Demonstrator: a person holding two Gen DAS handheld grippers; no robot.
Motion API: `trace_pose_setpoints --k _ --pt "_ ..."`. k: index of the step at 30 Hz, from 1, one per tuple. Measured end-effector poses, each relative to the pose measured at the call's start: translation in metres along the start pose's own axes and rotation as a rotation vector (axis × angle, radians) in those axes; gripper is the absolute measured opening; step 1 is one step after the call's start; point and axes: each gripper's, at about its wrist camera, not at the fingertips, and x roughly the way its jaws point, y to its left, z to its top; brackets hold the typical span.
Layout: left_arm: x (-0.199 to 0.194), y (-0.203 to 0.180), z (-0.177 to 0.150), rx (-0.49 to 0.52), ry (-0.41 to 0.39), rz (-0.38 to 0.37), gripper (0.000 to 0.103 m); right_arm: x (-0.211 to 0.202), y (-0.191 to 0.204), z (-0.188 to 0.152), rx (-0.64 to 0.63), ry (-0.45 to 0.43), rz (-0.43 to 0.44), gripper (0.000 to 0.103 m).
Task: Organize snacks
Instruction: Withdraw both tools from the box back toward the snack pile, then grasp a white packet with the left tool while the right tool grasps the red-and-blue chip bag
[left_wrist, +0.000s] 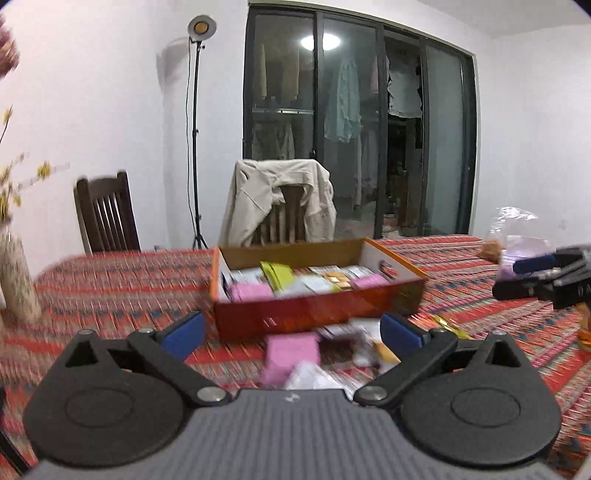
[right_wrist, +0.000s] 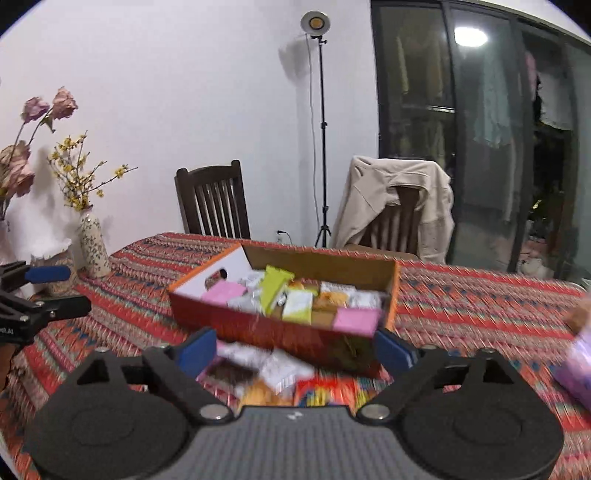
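Two grippers hang over the table, and neither carries anything. The left gripper (left_wrist: 291, 328) has its jaws spread wide with nothing between the pads; below and ahead of it lies the loose pile (left_wrist: 325, 350) of snacks on the tablecloth (left_wrist: 110, 288), with a pink packet (left_wrist: 291, 354) nearest. The right gripper (right_wrist: 295, 349) is likewise wide and empty, over the same heap, where a dark packet (right_wrist: 231, 371), a white one (right_wrist: 284, 365) and an orange one (right_wrist: 266, 393) lie overlapping.

Just beyond the pile stands the box (left_wrist: 317, 314), orange outside, already well filled with pink, green and yellow packets. It sits touching or nearly touching the heap's far edge; blur hides which.

The step in hand looks like reaching for the next loose snack. To do it well, each gripper should settle first, since both views smear. Pick a packet lying on top, such as the pink one, and close across its short side so the foil does not slip. Keep the two grippers apart on separate packets. When lifting, clear the near wall of the box before dropping, and aim for a gap rather than the crowded middle.

Farther off stand a vase (right_wrist: 94, 245) and chairs (right_wrist: 212, 201).
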Motion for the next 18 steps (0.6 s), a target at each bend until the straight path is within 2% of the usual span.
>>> trace_pose_setpoints --k 4,7,10,13,18 --pt "-0.01 -0.013 -0.029 -0.031 0.072 -0.05 0.103 -0.034 0.006 -0.046 0.006 0.011 -0.043 0.097" --pt "-0.01 -0.02 -0.046 -0.001 0.118 -0.036 0.103 -0.049 0.01 -0.079 0.031 0.046 -0.061 0.097" --pt "-0.01 -0.024 -0.058 -0.018 0.15 -0.044 0.103 -0.051 0.012 -0.105 0.06 0.104 -0.044 0.097" --pt "-0.011 -0.027 -0.065 -0.028 0.168 -0.065 0.103 -0.055 0.016 -0.12 0.068 0.132 -0.056 0.097" --pt "-0.004 -0.03 -0.069 -0.056 0.195 -0.086 0.103 -0.061 0.015 -0.127 0.104 0.112 -0.057 0.097"
